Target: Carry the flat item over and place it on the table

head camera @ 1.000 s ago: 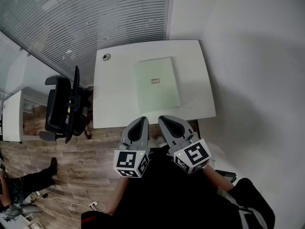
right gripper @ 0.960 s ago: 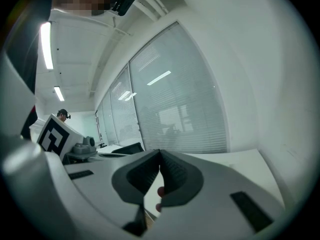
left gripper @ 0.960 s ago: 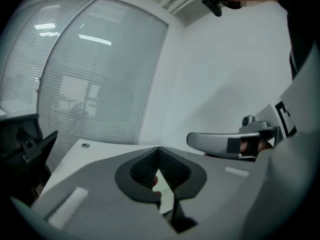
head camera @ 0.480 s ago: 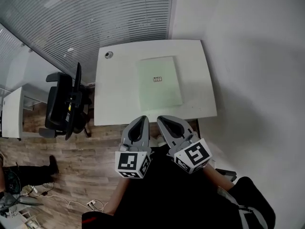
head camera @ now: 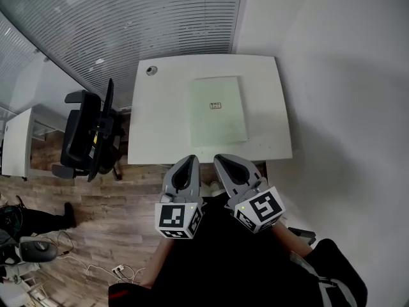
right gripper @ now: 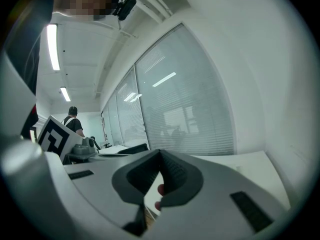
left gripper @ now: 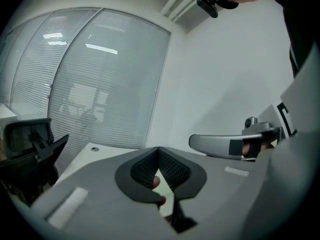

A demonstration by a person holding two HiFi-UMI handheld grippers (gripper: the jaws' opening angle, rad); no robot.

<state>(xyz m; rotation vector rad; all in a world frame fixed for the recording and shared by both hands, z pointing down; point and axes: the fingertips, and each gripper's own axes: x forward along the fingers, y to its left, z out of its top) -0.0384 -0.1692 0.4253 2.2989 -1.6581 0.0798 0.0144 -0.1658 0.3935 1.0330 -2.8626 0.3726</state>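
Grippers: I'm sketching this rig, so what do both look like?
Both the left gripper and right gripper are grey tapered shells with dark ribbed fingers. Each carries a white cube printed with black square markers. The clothing is black.

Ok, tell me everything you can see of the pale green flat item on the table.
The flat item is a thin, pale green rectangular sheet with a small dark-printed label near its middle. What it is made of cannot be told. It lies flat on the white table, right of centre, with its long sides running away from the person. Nothing lies on it, and only the table touches it.
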